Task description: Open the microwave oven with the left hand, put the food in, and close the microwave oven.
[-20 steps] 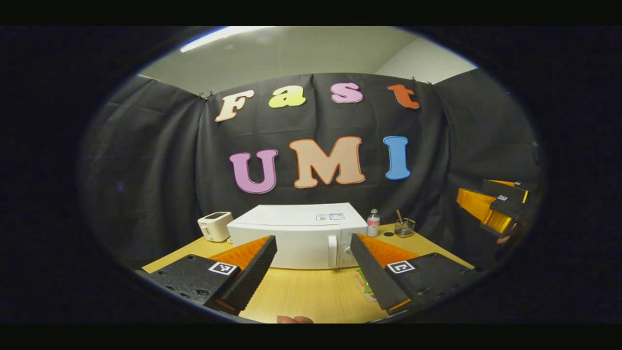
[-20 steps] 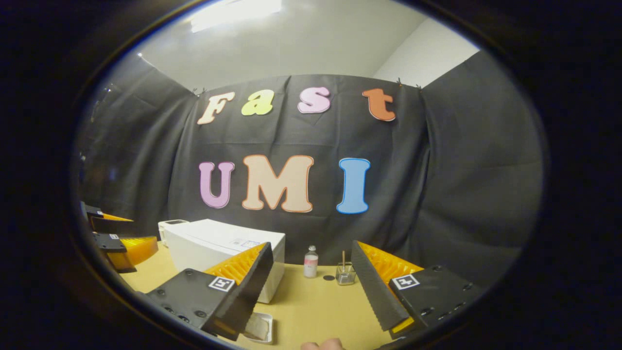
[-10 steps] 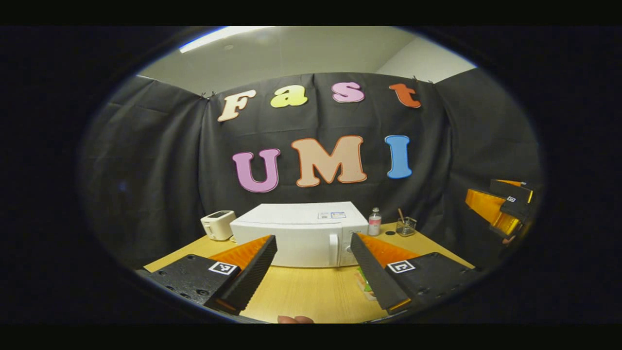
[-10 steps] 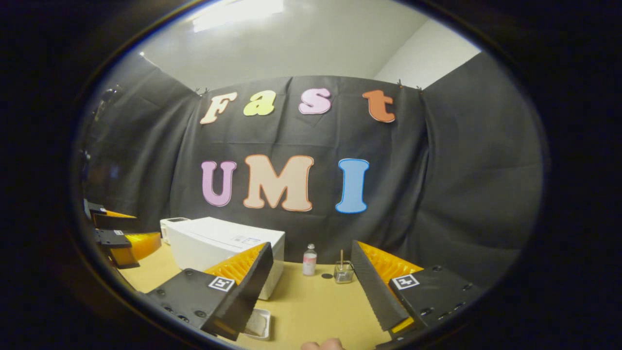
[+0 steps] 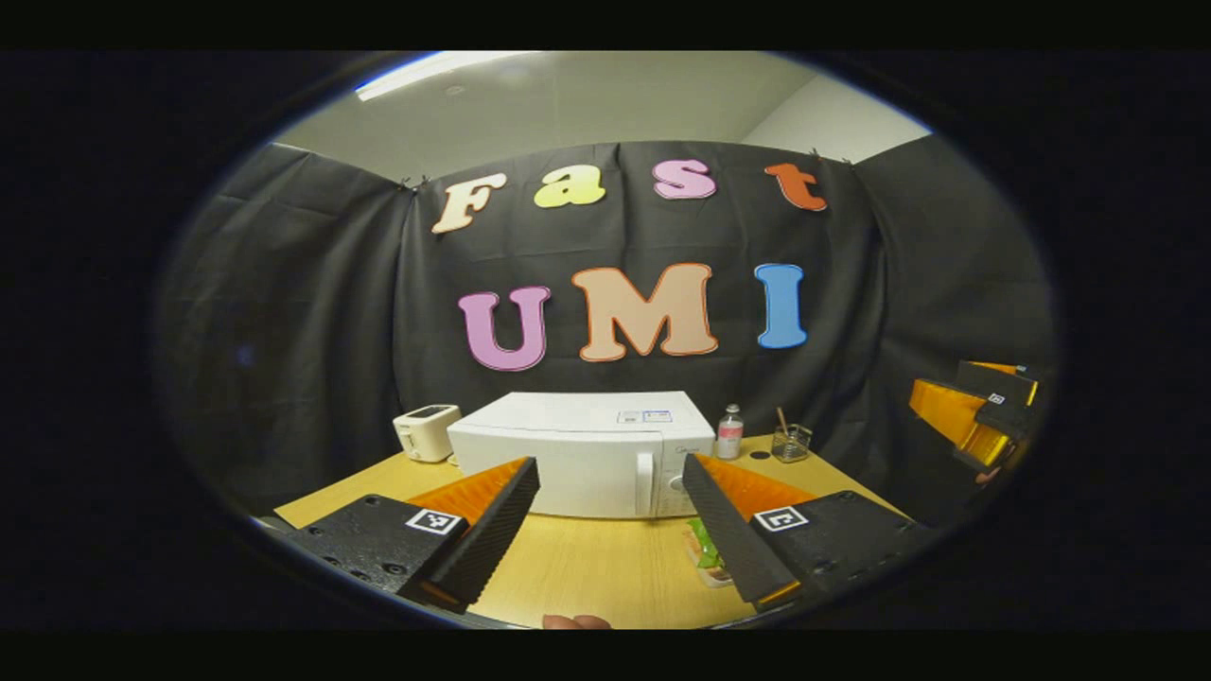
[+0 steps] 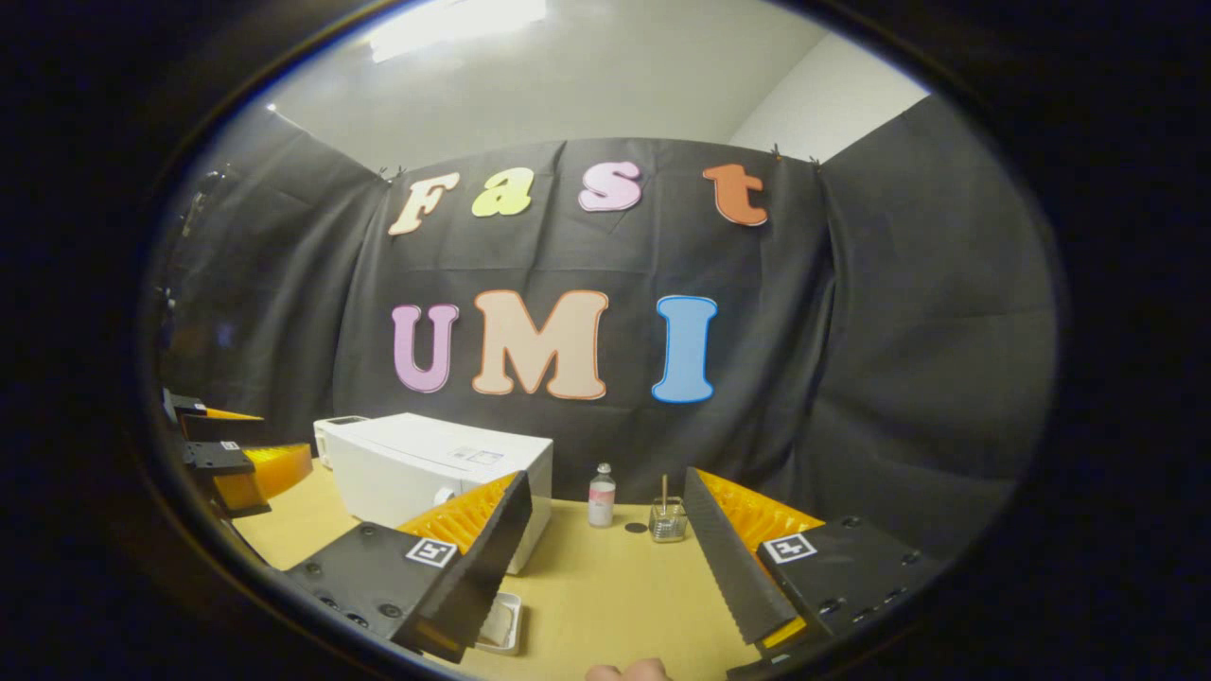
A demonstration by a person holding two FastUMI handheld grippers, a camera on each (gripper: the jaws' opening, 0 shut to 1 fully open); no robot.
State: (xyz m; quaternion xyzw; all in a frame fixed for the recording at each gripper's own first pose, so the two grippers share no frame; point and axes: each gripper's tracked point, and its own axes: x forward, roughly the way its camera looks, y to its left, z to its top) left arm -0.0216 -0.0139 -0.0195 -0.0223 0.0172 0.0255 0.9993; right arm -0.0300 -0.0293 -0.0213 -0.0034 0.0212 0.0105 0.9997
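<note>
Left gripper [image 5: 610,530] hangs spread and empty above the table [image 5: 587,567], aimed at the microwave [image 5: 577,454] straight ahead, door shut, handle [image 5: 645,482] just right of centre. Food tray [image 5: 708,558] lies near its right finger. Right gripper [image 6: 605,558] is likewise spread, empty; the tray [image 6: 500,624] sits by its left finger. Risk: a wide jaw may slip off the slim handle, or a hard pull drag the oven. Toaster [image 5: 426,432] stands far left; bottle [image 5: 727,435] and jar [image 5: 791,442] right, against black cloth.
</note>
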